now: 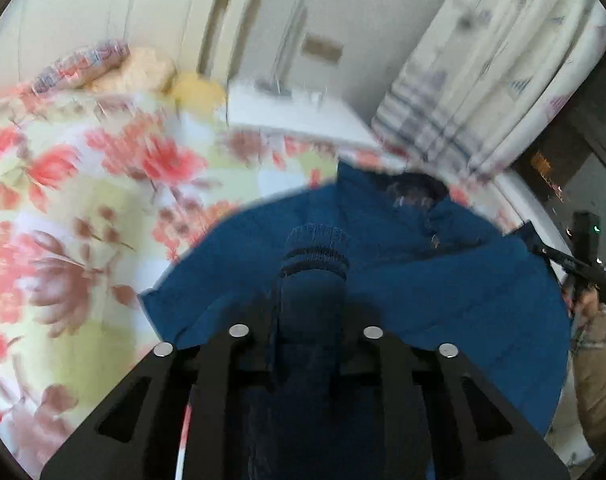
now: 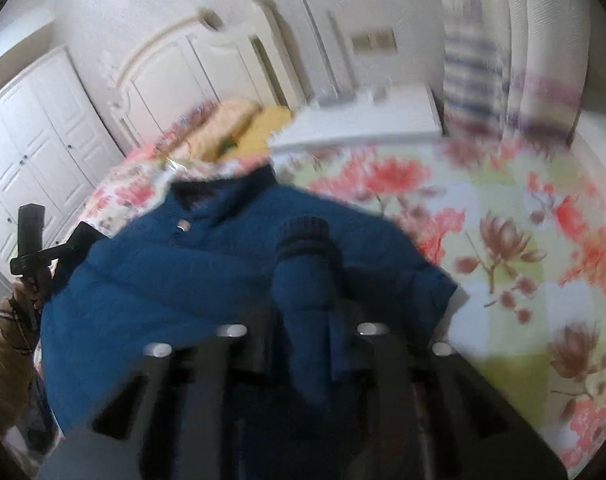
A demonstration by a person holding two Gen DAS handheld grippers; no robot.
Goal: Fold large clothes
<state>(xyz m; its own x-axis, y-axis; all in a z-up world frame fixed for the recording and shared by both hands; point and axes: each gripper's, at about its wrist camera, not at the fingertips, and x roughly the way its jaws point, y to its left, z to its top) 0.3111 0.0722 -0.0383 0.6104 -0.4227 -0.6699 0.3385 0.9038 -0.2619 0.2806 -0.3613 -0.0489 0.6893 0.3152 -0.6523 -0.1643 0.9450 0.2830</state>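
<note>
Padded blue jacket with dark ribbed cuffs [image 1: 443, 280] lies spread on the bed's floral pink-and-yellow quilt [image 1: 63, 200]; left gripper [image 1: 309, 320] is clamped on one blue sleeve [image 1: 315, 264], which fills the view ahead; right gripper [image 2: 303, 320] is clamped on the other sleeve [image 2: 303, 268]. Around: white nightstand [image 2: 363, 124] and patterned curtain [image 1: 503, 60] beyond the bed, white wardrobe [image 2: 35, 128], orange pillows [image 2: 239, 124]; both views are blurred.
</note>
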